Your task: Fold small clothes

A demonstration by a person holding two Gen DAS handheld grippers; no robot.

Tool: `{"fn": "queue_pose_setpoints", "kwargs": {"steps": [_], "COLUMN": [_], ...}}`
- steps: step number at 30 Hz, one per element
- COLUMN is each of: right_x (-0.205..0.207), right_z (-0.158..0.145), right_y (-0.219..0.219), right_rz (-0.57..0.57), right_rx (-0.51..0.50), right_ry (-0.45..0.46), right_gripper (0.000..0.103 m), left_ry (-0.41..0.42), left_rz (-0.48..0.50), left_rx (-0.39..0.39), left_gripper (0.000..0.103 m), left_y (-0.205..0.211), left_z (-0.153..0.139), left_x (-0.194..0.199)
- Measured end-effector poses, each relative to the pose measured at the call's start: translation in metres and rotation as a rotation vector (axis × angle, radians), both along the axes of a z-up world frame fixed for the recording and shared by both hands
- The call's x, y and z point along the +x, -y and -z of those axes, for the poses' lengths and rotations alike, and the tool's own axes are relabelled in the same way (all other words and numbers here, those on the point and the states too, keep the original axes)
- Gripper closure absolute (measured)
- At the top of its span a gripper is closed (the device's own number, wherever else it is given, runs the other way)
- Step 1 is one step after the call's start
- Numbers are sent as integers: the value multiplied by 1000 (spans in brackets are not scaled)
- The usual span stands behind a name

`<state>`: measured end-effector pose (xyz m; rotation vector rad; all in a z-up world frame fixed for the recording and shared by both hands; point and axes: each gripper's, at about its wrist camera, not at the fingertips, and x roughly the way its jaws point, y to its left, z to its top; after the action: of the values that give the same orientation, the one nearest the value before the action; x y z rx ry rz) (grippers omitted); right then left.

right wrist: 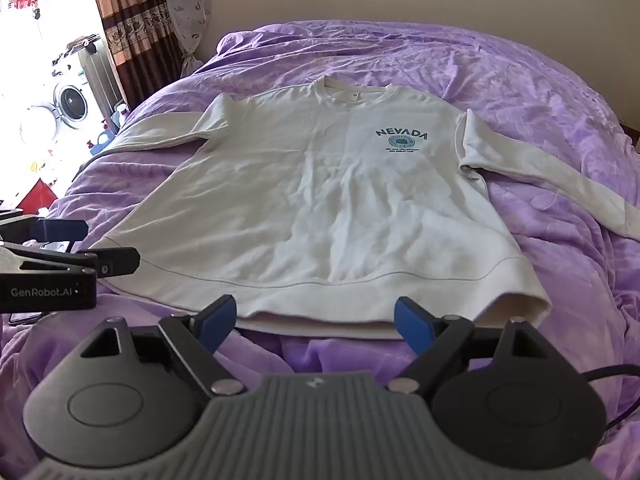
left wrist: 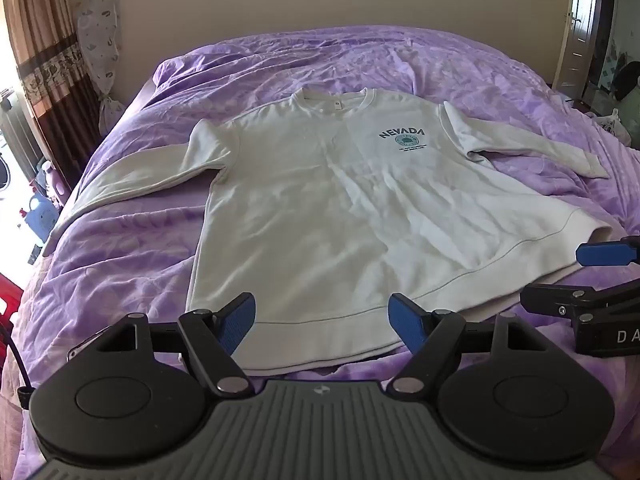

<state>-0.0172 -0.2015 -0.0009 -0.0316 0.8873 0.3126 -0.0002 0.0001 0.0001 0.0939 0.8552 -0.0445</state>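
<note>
A white long-sleeved sweatshirt (left wrist: 328, 200) (right wrist: 320, 200) with a teal "NEVADA" print lies flat, front up, on the purple bed, both sleeves spread out to the sides. Its hem faces me. My left gripper (left wrist: 322, 320) hovers over the hem's left half, open wide, nothing between its blue pads. Over the hem's right half my right gripper (right wrist: 316, 320) stands open too, likewise with nothing in it. Each gripper shows at the edge of the other's view: the right gripper (left wrist: 600, 276) on the right, the left gripper (right wrist: 68, 248) on the left.
The purple bedspread (left wrist: 132, 264) (right wrist: 520, 92) is rumpled around the shirt. Brown curtains (right wrist: 132, 20), a washing machine (right wrist: 72, 100) and floor clutter stand left of the bed. A door (left wrist: 580, 28) is at the far right. A black cable (right wrist: 616, 384) trails from the right gripper.
</note>
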Motion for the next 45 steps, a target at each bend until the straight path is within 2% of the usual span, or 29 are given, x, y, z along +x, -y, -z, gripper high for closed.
{"fn": "queue_pose_setpoints", "kwargs": {"steps": [45], "right_x": [-1], "right_z": [0], "right_y": [-1], "right_rz": [-2], "right_rx": [-2], "right_ry": [-1], "right_gripper": [21], "left_ry": [-8], "left_rz": [0], "left_rx": [-5], "left_gripper": [14], "left_y": [0], "left_z": [0], "left_x": [0]}}
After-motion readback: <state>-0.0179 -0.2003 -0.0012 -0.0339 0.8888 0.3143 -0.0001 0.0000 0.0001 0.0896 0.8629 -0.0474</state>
